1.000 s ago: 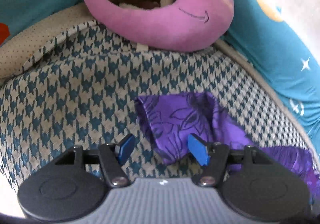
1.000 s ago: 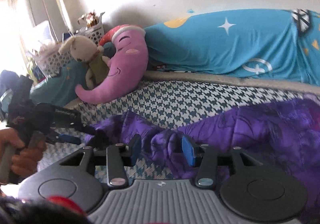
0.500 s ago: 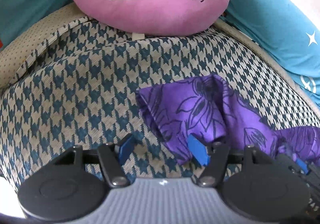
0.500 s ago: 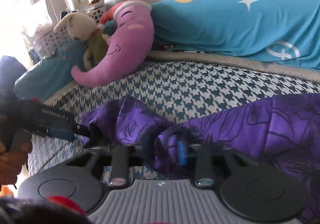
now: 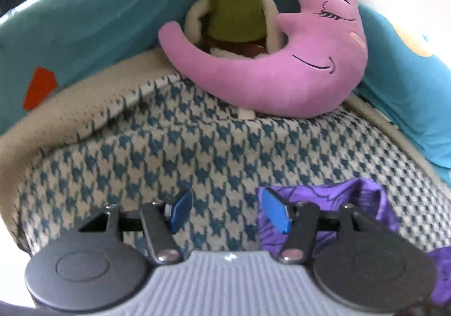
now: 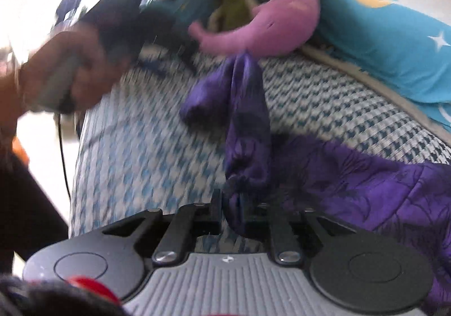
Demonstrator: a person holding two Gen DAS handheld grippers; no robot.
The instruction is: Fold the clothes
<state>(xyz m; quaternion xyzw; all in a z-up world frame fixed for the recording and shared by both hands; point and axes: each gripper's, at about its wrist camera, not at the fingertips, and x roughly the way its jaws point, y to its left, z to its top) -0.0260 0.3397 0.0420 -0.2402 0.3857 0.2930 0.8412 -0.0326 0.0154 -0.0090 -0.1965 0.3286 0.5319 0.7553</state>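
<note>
A purple garment with a dark floral print (image 6: 352, 175) lies on a blue-and-white houndstooth bed cover (image 6: 324, 96). My right gripper (image 6: 239, 214) is shut on a bunched fold of it, and the cloth rises in a taut strip (image 6: 245, 107) from the jaws. In the left wrist view my left gripper (image 5: 225, 211) stands open over the bare cover, its blue pads (image 5: 274, 213) apart; a corner of the purple garment (image 5: 352, 197) lies just right of its right finger. A hand (image 6: 70, 73) holds the left gripper, blurred, at the upper left of the right wrist view.
A pink moon-shaped plush (image 5: 282, 76) and a white doll in a green shirt (image 5: 234, 6) sit at the head of the bed. Teal pillows (image 5: 84, 34) flank them, with another teal pillow (image 6: 394, 42) along the wall. The bed's edge (image 6: 76, 147) drops off at the left.
My right gripper has shut on the purple cloth and pulled it up. My left gripper has lifted and swung left, off the garment's corner, staying open.
</note>
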